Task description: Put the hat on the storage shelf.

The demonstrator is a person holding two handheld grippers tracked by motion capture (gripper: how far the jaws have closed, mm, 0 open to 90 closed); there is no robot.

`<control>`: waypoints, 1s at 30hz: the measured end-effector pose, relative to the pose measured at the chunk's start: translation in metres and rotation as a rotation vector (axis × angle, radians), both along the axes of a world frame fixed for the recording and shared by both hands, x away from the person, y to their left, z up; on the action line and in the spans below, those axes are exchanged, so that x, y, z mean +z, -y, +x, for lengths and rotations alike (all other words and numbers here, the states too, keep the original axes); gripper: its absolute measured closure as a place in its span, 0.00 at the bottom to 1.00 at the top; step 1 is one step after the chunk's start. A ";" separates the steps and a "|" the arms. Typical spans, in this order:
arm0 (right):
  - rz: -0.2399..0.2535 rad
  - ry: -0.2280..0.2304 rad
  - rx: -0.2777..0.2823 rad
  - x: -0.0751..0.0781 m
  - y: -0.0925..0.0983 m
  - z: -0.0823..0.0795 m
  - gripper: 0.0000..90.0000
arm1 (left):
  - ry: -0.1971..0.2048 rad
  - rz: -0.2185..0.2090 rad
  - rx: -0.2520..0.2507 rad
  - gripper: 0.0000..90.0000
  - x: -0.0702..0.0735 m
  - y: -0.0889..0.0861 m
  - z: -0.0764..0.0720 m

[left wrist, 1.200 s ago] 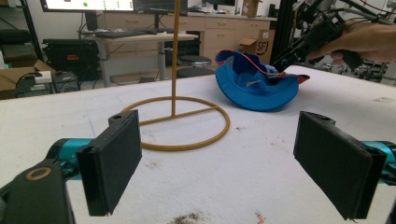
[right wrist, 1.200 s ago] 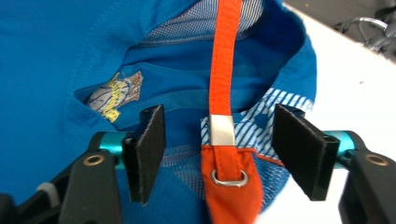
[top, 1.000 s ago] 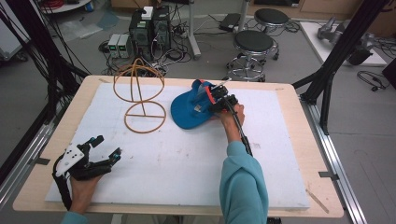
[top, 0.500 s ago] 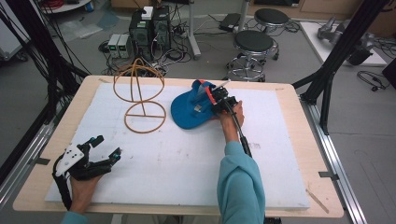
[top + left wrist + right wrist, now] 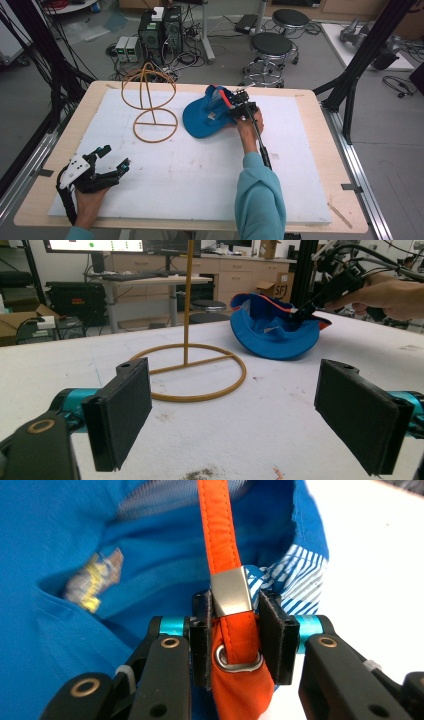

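A blue cap (image 5: 205, 120) lies upside down on the white board, its inside facing up (image 5: 75, 540). My right gripper (image 5: 234, 107) reaches into its right rim from a hand in a teal sleeve. Its jaws have just been closing and now stand shut (image 5: 232, 640) on the cap's orange strap (image 5: 220, 535), pads pressing either side just below the metal buckle (image 5: 230, 592). My left gripper (image 5: 116, 156) rests open at the board's front left, nothing between its pads (image 5: 250, 415). From there the cap (image 5: 270, 335) and the right gripper (image 5: 300, 315) show far off.
A tan wire hat stand (image 5: 148, 90) with a ring base stands left of the cap, its rod (image 5: 189, 300) straight ahead of the left gripper. The white board (image 5: 200, 170) covers a wooden table. Stools and electronics sit on the floor beyond the far edge.
The right hand has shifted very slightly at the cap's rim and the gripper has settled on the strap. The left gripper and the stand have not moved.
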State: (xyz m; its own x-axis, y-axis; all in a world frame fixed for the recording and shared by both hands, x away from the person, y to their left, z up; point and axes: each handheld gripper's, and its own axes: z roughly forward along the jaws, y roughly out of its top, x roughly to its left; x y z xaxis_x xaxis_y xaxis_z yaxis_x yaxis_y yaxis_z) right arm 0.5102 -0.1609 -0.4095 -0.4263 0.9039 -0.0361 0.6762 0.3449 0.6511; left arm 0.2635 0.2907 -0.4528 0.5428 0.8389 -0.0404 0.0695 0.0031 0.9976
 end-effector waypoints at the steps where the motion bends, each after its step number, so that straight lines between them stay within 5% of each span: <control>1: 0.015 0.001 0.010 0.002 0.002 -0.001 0.77 | 0.000 0.001 0.000 0.17 0.000 0.000 0.000; 8: 0.129 0.097 0.068 0.020 0.011 -0.016 0.78 | 0.001 0.002 0.002 0.17 0.000 0.000 0.000; 10: 0.210 0.143 0.085 0.029 0.016 -0.024 0.78 | 0.002 0.003 0.002 0.17 0.000 0.000 0.000; 18: 0.256 0.210 0.130 0.045 0.017 -0.040 0.78 | 0.006 0.006 0.002 0.17 0.000 0.000 -0.001; 22: 0.342 0.313 0.190 0.056 0.020 -0.055 0.78 | 0.008 0.008 0.001 0.17 0.000 0.000 -0.001; 24: 0.361 0.327 0.196 0.058 0.020 -0.058 0.78 | 0.008 0.009 0.002 0.17 0.000 0.000 -0.001; 26: 0.414 0.408 0.217 0.065 0.022 -0.066 0.78 | 0.009 0.010 0.002 0.17 0.000 0.000 -0.001; 30: 0.436 0.461 0.228 0.071 0.023 -0.071 0.78 | 0.013 0.007 0.004 0.17 0.000 0.001 -0.001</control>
